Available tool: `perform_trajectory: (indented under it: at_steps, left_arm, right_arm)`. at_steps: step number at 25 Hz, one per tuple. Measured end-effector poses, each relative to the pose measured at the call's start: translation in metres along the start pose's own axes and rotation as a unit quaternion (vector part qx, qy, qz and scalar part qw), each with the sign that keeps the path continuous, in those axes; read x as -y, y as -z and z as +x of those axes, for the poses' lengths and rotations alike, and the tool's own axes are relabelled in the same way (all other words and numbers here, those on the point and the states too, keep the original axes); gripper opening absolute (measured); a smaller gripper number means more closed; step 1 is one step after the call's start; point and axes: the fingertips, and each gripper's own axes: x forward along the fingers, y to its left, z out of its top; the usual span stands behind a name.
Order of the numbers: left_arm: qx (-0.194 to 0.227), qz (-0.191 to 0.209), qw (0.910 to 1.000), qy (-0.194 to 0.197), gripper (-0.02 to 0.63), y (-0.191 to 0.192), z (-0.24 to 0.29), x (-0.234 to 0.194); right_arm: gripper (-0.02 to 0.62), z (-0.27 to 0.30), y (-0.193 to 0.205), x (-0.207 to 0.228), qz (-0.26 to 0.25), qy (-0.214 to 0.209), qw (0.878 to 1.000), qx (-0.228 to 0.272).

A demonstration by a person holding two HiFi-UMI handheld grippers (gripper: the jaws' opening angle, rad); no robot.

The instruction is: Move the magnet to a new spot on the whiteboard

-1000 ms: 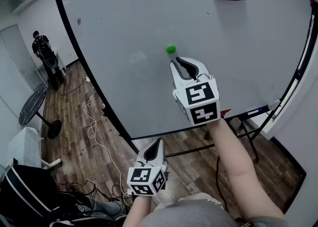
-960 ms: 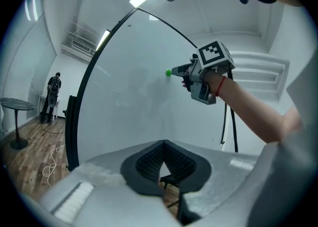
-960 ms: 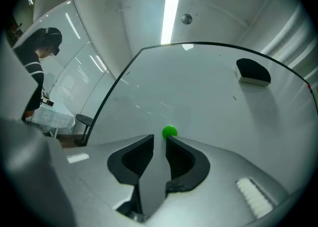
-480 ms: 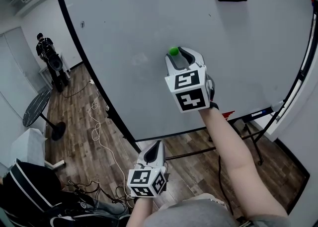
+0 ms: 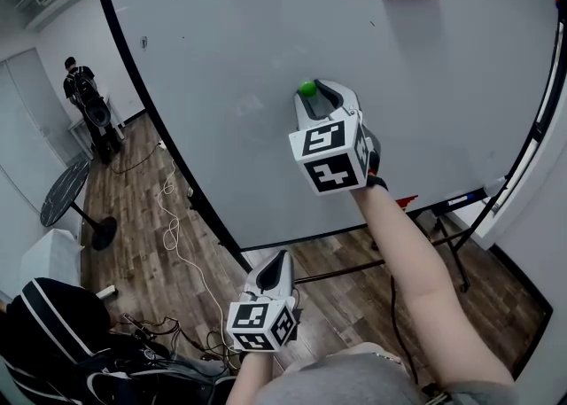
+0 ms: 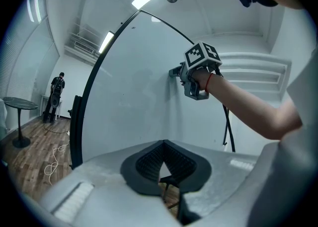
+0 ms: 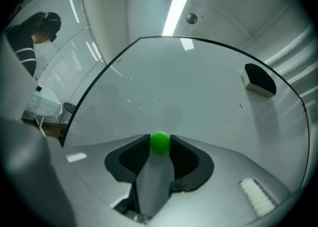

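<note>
Jaws of my R gripper are closing on the green magnet on the whiteboard, pads touching it; L gripper closed, empty.

Floor: brown wood planks, with a pale cable looping across them at the left.
Walls: plain white.
Furniture: a round dark side table on a pedestal stands at the left; a black bag lies near left.
Light: a long ceiling strip is lit overhead.
Background: a person stands far left by the wall.
</note>
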Motion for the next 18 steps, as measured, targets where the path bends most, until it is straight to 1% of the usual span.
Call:
perform_trajectory:
  at_steps: [3,10,18]
  left_arm:
    - [-0.001,0.001,1.0,0.004,0.005,0.002,0.0,0.003]
    - [-0.003,0.0,1.0,0.002,0.005,0.002,-0.005,0.001]
    - [-0.003,0.002,1.0,0.006,0.005,0.002,-0.014,0.005]
  right_arm:
    - [0.123,0.0,0.001,-0.001,-0.003,-0.001,1.0,0.001]
    - [0.121,-0.006,0.007,0.002,0.013,-0.004,1.0,-0.01]
    - [0.121,-0.042,0.012,-0.014,0.023,-0.015,1.0,-0.006]
